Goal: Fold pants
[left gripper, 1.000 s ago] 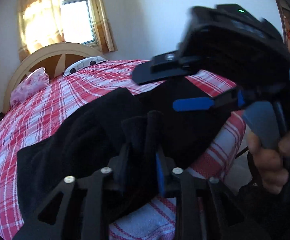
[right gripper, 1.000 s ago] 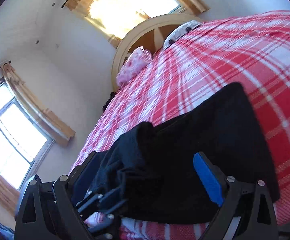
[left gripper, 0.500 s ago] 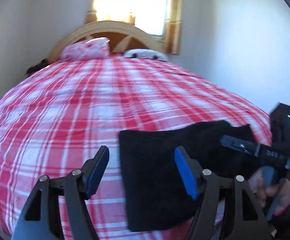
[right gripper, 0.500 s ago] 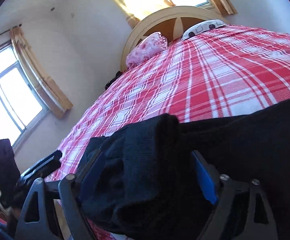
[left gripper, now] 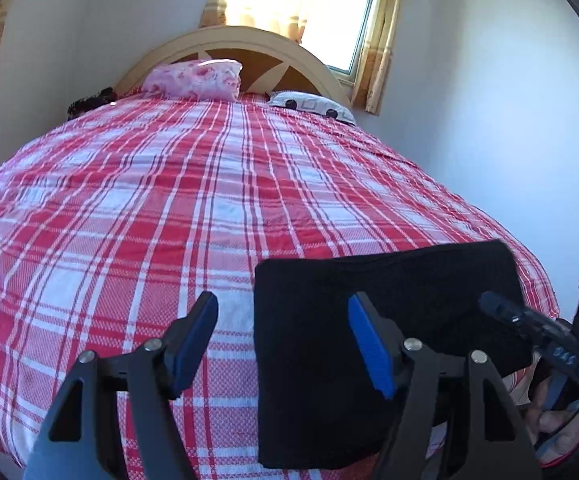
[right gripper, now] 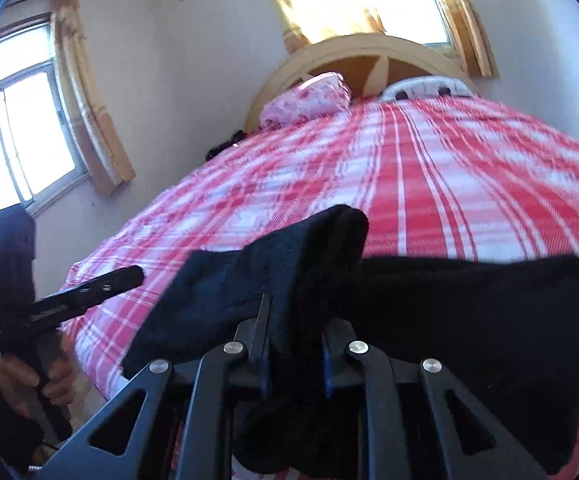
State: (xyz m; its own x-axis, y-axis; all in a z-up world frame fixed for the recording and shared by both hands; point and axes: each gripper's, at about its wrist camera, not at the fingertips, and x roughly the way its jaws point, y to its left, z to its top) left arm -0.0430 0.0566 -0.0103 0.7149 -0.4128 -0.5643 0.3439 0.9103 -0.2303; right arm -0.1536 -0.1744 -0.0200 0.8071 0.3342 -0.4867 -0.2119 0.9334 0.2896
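Pinching soft, floppy black pants in right gripper at bunched edge; left gripper spread wide, empty.

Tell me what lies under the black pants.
Under the black pants lies the red plaid bedspread, showing all round them. The part beneath is covered. The right tongs pinch a raised fold; the left tongs hang open above.

Sunlit window glare, fisheye blur
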